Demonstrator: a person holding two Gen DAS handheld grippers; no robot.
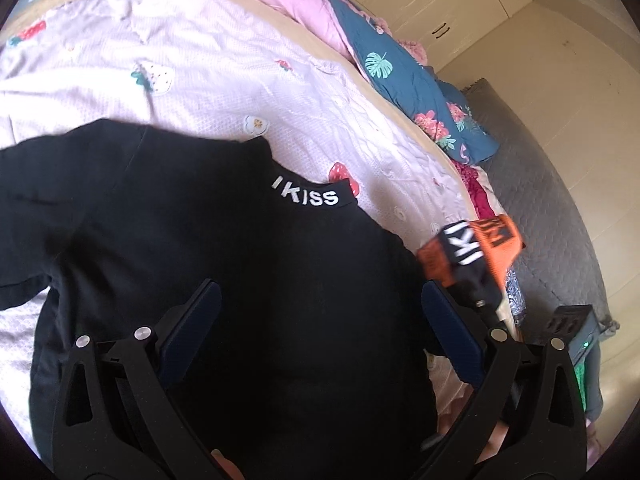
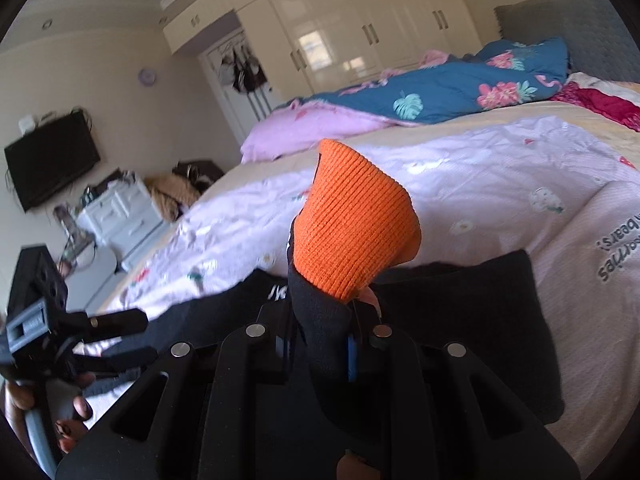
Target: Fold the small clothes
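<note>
While clamped in the right hand-held gripper, orange ribbed cuff of black top; left hand-held gripper wide

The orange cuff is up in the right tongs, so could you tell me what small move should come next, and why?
Probably carry the cuff across and lay it on the black top. The right tongs are shut on that sleeve, lifted off the bed, while the body lies flat and the left tongs hang open above it, holding nothing.
</note>
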